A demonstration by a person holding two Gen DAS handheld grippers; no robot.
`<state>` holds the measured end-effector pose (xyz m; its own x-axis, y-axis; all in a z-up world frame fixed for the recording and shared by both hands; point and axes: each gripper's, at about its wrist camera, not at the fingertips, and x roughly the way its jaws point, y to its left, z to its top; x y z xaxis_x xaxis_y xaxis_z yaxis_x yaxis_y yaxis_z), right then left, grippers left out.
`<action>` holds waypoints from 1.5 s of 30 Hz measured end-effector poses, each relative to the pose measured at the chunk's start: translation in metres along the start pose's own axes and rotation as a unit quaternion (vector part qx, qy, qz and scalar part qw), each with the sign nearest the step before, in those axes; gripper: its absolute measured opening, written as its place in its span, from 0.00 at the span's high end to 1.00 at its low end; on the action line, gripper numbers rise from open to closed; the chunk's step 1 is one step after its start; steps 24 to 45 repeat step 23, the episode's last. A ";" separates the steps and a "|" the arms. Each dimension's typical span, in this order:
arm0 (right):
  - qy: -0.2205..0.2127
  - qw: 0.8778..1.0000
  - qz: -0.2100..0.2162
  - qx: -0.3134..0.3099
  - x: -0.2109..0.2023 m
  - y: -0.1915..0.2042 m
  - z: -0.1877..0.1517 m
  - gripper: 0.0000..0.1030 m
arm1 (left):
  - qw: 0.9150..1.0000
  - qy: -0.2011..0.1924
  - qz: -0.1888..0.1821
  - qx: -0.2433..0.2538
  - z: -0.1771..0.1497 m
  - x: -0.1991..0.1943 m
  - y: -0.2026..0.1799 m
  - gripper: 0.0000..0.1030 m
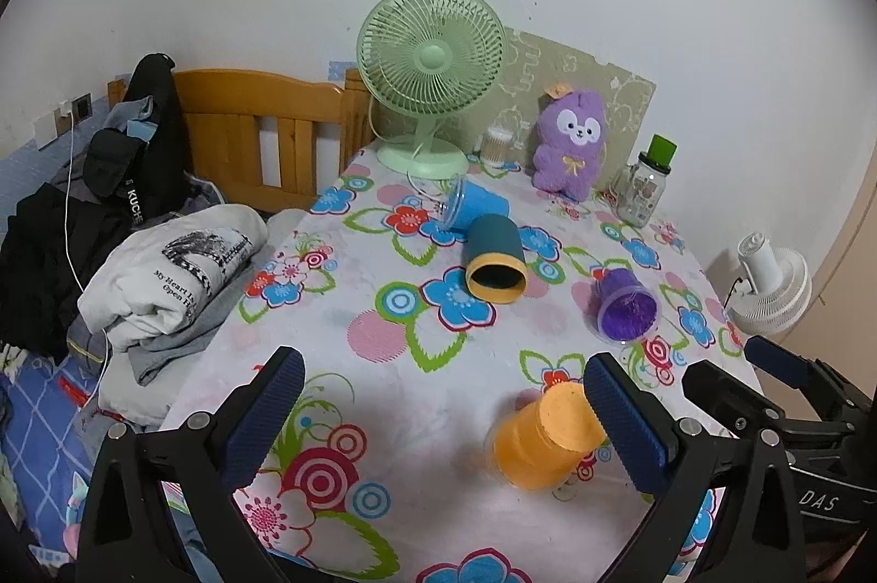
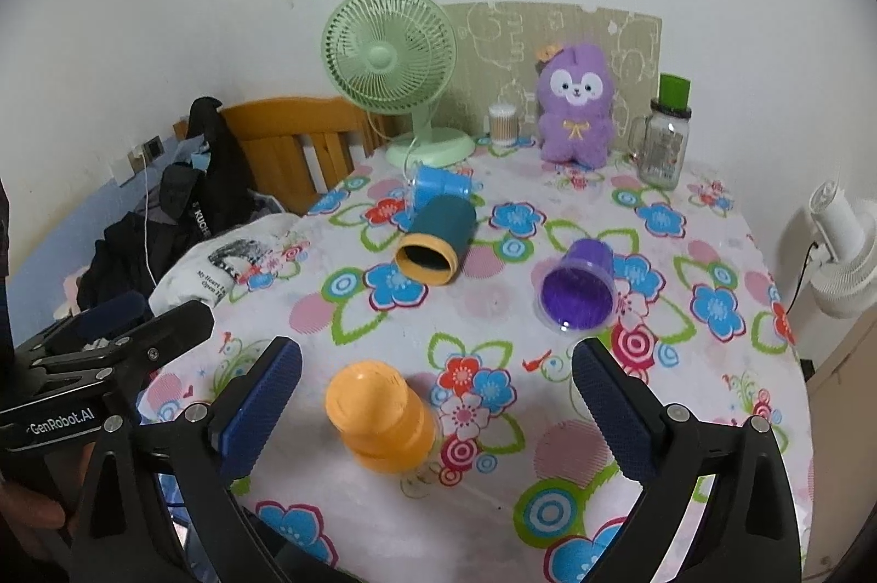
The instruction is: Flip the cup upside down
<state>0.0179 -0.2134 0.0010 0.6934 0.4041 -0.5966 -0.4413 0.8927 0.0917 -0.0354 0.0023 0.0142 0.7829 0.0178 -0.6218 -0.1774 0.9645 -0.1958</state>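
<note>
An orange cup (image 1: 542, 438) (image 2: 381, 421) stands upside down near the table's front, base up. A teal cup with a yellow rim (image 1: 496, 265) (image 2: 436, 240) lies on its side, mouth toward me. A purple cup (image 1: 625, 303) (image 2: 581, 290) and a blue cup (image 1: 474, 205) (image 2: 438, 188) also lie on their sides. My left gripper (image 1: 444, 418) is open and empty, with the orange cup just inside its right finger. My right gripper (image 2: 436, 410) is open and empty, with the orange cup between its fingers, nearer the left one.
A green desk fan (image 1: 430, 73), cotton swab jar (image 1: 496, 144), purple plush (image 1: 570, 144) and glass jar with green lid (image 1: 647, 183) stand along the table's back. A bed with folded clothes (image 1: 170, 276) is to the left. A white fan (image 1: 767, 287) is at the right.
</note>
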 end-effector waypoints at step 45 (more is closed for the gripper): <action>-0.005 1.000 -0.016 -0.021 0.008 0.018 0.006 0.02 | 1.000 -0.005 0.008 0.001 0.003 0.004 0.016 0.00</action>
